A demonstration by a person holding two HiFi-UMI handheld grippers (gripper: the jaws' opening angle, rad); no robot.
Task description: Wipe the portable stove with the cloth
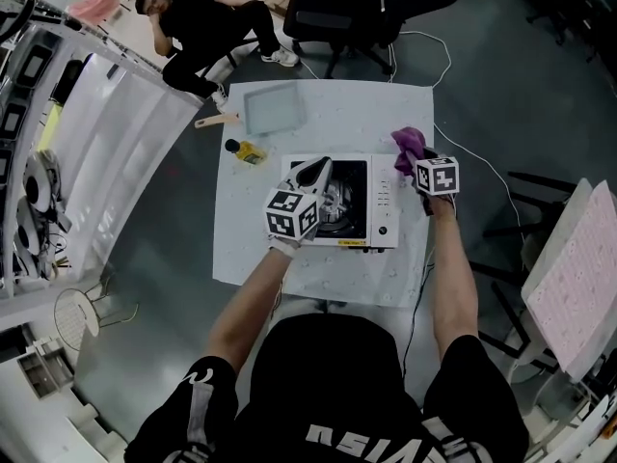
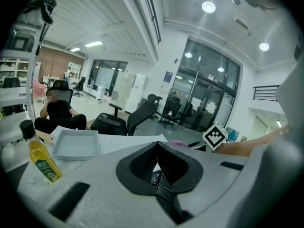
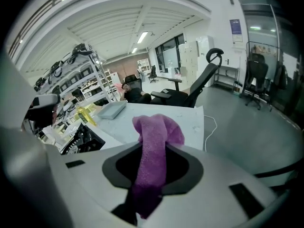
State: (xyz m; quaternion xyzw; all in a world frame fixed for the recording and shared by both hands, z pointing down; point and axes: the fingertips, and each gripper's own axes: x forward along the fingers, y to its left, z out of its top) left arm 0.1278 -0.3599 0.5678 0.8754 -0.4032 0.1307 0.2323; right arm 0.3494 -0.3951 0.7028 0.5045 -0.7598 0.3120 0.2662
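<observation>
Right gripper (image 3: pixel 154 152) fingers clamped on cloth (image 3: pixel 157 129); purple, bunched, sticking out past the tips. Cloth sits at the back-right corner of the stove (image 1: pixel 359 201), near the right edge of the table (image 1: pixel 241 244). Can't tell if it touches the stove. Left gripper (image 2: pixel 156 146) fingers narrow, tips together, nothing between them, over the stove's left side. Stove mid-table. Tray (image 1: pixel 273 109) by the back edge, bottle (image 1: pixel 249 151) just beside the stove's back-left corner.
</observation>
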